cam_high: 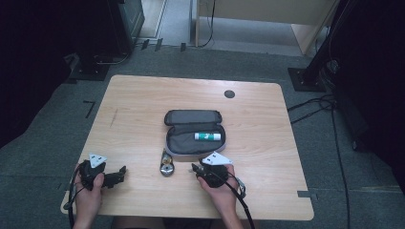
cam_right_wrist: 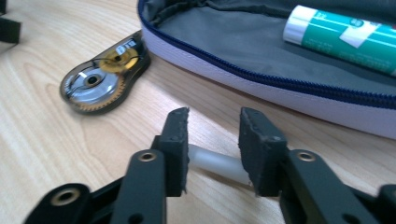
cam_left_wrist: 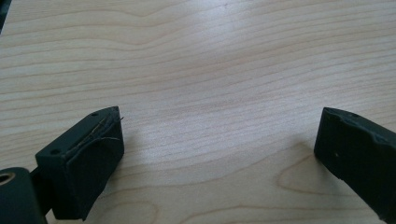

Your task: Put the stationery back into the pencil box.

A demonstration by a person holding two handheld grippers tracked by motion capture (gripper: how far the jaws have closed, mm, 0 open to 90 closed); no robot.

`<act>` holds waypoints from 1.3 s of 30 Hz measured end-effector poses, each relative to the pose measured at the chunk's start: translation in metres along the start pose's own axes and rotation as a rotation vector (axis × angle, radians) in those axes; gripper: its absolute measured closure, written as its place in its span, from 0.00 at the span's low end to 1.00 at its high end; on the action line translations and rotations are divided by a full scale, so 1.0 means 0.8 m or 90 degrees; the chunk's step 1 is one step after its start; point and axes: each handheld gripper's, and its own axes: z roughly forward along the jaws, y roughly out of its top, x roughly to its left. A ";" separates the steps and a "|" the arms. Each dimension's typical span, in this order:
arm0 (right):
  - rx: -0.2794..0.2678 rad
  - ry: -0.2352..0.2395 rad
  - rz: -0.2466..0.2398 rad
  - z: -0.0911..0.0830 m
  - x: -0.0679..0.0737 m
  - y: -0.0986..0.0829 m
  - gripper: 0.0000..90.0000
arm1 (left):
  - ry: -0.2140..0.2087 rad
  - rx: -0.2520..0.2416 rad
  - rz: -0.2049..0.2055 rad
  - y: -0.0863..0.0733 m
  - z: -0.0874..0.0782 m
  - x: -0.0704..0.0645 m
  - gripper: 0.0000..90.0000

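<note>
The right gripper (cam_right_wrist: 212, 140), just beside the open pencil case (cam_right_wrist: 299, 100), pinches a light, stiff, slippery-looking whitish tube (cam_right_wrist: 219, 164) across its middle, while the left gripper (cam_left_wrist: 217, 149) gapes wide, holding nothing.

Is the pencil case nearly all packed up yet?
Partly. The pencil case lies open with a glue stick already inside. The right gripper is closed on a pale tube-like thing just in front of the case, probably the next to go in. The correction tape lies on the table beside the case, waiting. The left gripper rests open over bare wood. The case is not zipped.
</note>
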 end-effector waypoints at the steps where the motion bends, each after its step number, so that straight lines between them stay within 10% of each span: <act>1: 0.002 0.007 -0.004 -0.001 0.002 0.000 0.65 | 0.000 0.000 0.000 0.000 0.000 0.000 0.02; 13: 0.011 0.044 -0.079 -0.004 -0.004 -0.003 0.52 | 0.000 0.000 0.000 0.000 0.000 0.000 0.02; 31: 0.028 -0.021 -0.078 -0.034 -0.075 -0.021 0.35 | 0.000 0.000 0.001 0.000 0.000 0.000 0.02; 39: 0.053 0.007 -0.084 -0.035 -0.086 -0.024 0.42 | -0.001 0.000 0.001 0.000 0.000 0.000 0.02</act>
